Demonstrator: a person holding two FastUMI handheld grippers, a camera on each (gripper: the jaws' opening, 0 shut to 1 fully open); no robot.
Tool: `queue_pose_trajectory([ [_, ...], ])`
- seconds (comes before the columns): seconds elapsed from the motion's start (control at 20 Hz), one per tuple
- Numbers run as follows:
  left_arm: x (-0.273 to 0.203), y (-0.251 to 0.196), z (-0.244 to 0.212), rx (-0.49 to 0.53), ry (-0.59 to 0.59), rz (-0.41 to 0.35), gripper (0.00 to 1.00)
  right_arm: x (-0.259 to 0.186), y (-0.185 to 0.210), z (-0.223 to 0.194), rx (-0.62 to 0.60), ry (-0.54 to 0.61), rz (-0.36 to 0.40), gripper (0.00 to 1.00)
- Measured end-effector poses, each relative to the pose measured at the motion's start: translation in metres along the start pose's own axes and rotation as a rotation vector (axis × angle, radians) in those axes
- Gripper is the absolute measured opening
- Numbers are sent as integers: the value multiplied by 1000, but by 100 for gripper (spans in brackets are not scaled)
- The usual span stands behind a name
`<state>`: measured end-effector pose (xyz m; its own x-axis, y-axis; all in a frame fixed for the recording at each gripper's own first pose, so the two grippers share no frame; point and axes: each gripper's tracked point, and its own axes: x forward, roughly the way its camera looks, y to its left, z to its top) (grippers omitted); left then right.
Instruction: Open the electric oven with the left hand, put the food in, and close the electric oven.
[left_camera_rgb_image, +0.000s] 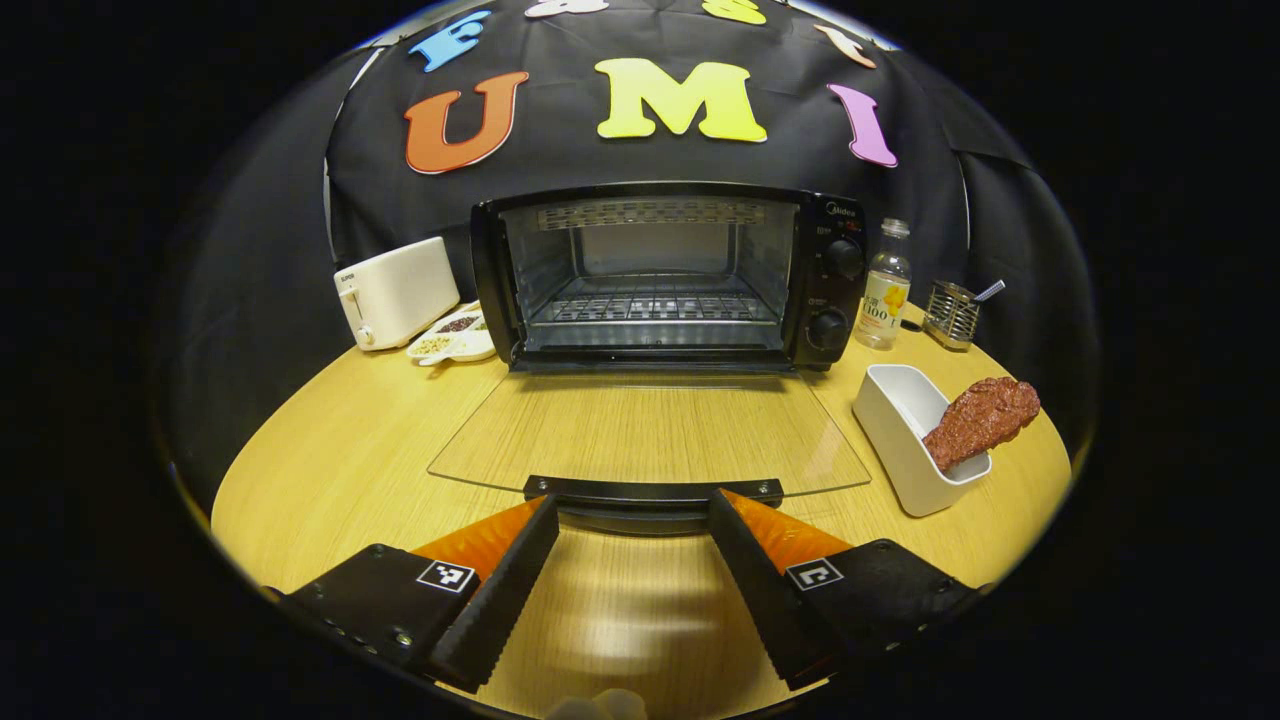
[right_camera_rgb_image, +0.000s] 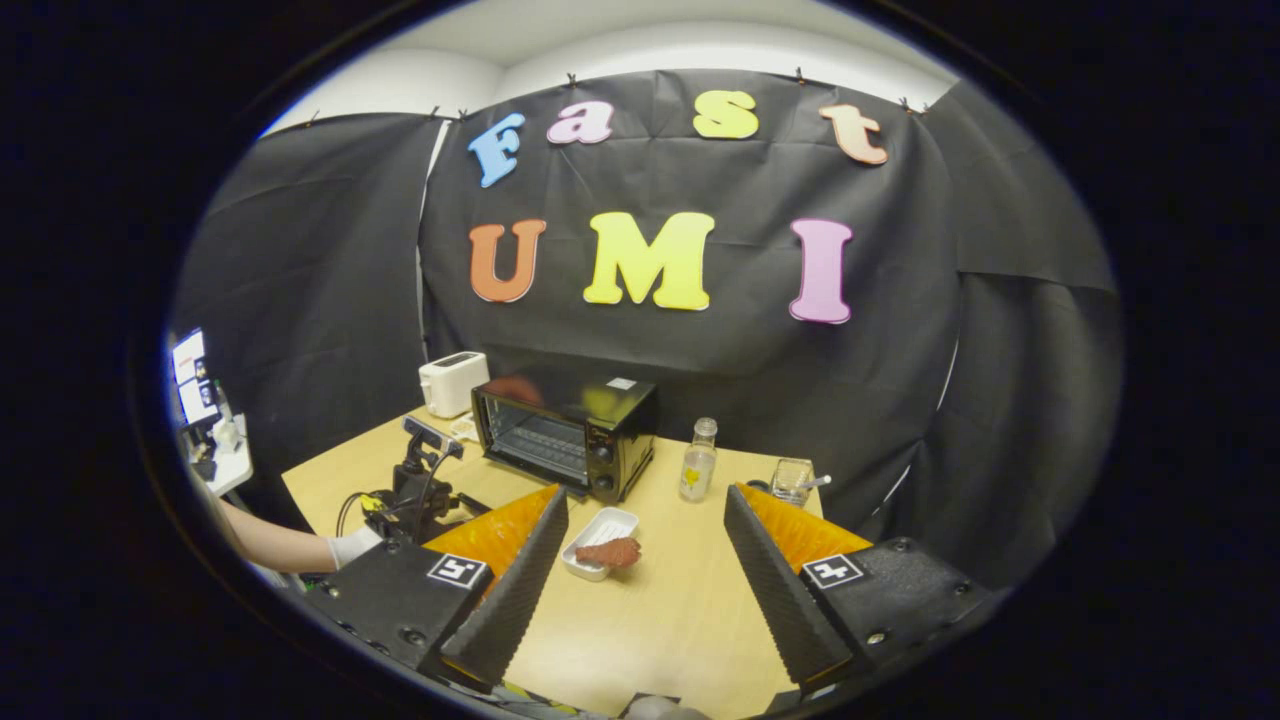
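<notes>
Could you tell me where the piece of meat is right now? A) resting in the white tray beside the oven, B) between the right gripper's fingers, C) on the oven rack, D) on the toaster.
A: the meat lies propped in the white tray, right of the open oven.

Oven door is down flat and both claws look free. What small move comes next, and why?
Probably lower the right claw toward the meat lying in the white tray. The oven is open, its door flat on the table and its rack bare, while the left claw sits open just behind the door handle. The food is not yet gripped.
</notes>
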<state>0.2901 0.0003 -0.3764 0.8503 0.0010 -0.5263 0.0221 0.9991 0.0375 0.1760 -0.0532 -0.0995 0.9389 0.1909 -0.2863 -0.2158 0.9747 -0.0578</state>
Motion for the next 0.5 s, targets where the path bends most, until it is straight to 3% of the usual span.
queue_pose_trajectory([
  [0.25,-47,9,19,-42,-64,19,97,2,3,-1,2,-13,11,100],
  [0.5,-139,27,47,-89,-154,45,97,9,10,-10,22,-6,24,100],
])
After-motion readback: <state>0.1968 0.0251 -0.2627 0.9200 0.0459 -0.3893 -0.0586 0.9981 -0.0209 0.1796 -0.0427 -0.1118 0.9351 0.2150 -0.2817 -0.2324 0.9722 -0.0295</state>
